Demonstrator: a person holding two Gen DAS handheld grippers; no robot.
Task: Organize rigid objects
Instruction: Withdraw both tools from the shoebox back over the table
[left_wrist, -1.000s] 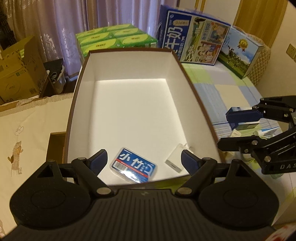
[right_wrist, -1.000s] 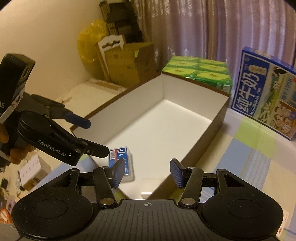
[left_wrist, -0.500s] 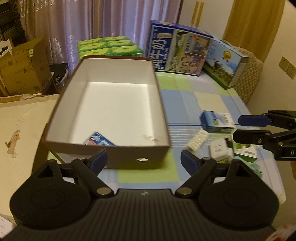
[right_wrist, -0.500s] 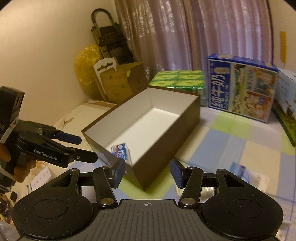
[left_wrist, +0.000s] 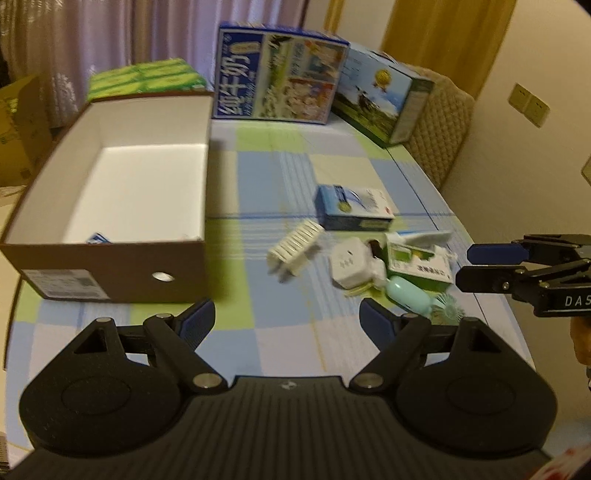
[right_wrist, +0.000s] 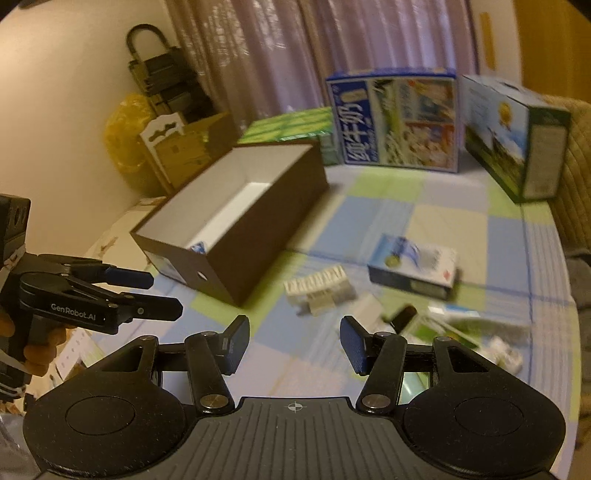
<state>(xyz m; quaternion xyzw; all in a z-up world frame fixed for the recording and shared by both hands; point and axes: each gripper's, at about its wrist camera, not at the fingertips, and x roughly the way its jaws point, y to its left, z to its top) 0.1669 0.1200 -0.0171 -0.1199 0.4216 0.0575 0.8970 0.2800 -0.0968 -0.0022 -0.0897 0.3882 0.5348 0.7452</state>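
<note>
Both the left gripper (left_wrist: 286, 319) and right gripper (right_wrist: 293, 345) hover with jaws spread, holding nothing, above the checked tablecloth (left_wrist: 258, 177); small boxes (left_wrist: 352, 208) cluster near its right edge, beside the brown box (left_wrist: 110, 266).

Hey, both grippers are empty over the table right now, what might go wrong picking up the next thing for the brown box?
1. The white adapter, green carton and mint brush lie bunched and touching, so closing on one may drag or knock a neighbour.
2. The brush sits near the table's near edge; a nudge might push it off.
3. The right gripper and left gripper hang close together by that pile and could collide.
</note>
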